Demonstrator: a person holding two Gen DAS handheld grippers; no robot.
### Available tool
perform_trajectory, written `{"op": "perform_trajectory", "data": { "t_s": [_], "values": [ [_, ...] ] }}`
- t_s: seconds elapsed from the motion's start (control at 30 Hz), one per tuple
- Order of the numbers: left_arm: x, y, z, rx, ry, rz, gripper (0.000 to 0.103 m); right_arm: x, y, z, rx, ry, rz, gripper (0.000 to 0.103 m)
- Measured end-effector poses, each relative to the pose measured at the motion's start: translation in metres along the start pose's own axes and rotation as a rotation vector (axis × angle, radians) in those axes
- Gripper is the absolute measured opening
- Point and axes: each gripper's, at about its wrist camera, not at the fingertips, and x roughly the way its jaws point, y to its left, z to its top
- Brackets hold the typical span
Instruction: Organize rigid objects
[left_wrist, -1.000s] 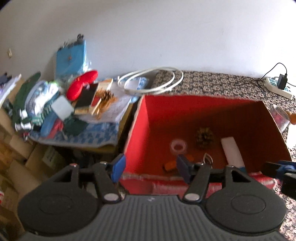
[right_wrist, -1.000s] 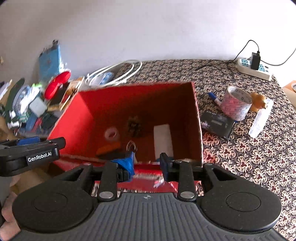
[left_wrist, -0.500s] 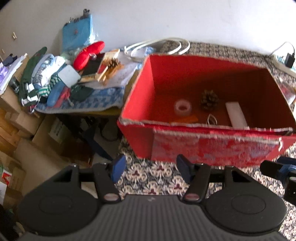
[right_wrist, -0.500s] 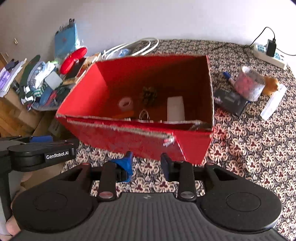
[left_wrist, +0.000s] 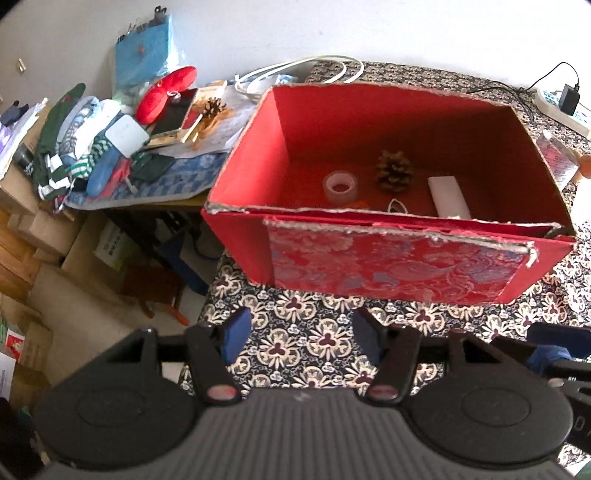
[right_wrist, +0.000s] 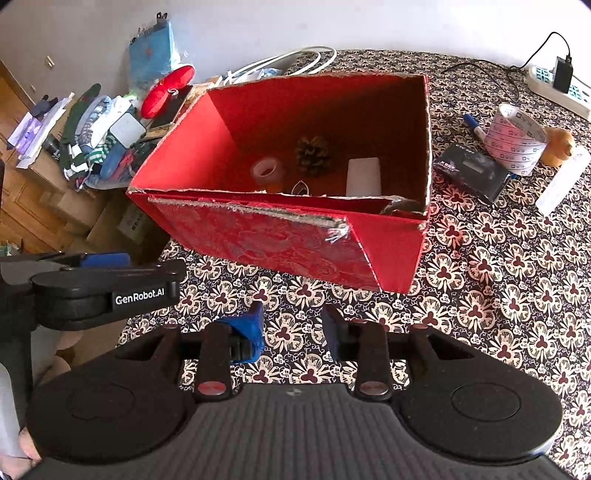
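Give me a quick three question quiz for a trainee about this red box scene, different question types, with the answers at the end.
1. True or false: the pine cone lies inside the red box.
2. Which lies on the patterned tablecloth outside the box? A) clear tape roll B) white block C) pink printed tape roll
3. Fill in: the right tongs hold ____.

Key: 1 true. 2 C. 3 nothing; they stand open over the tablecloth, in front of the box, and have just been opening.
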Motion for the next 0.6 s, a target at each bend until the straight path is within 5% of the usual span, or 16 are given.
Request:
{"op": "perform_trajectory", "data": {
  "t_s": [0.6],
  "values": [
    [-0.025, 0.002, 0.055, 0.037, -0.11, -0.011, 0.065, -0.031, -0.004, 0.045, 0.034, -0.107, 0.027, 0.018]
  ]
}}
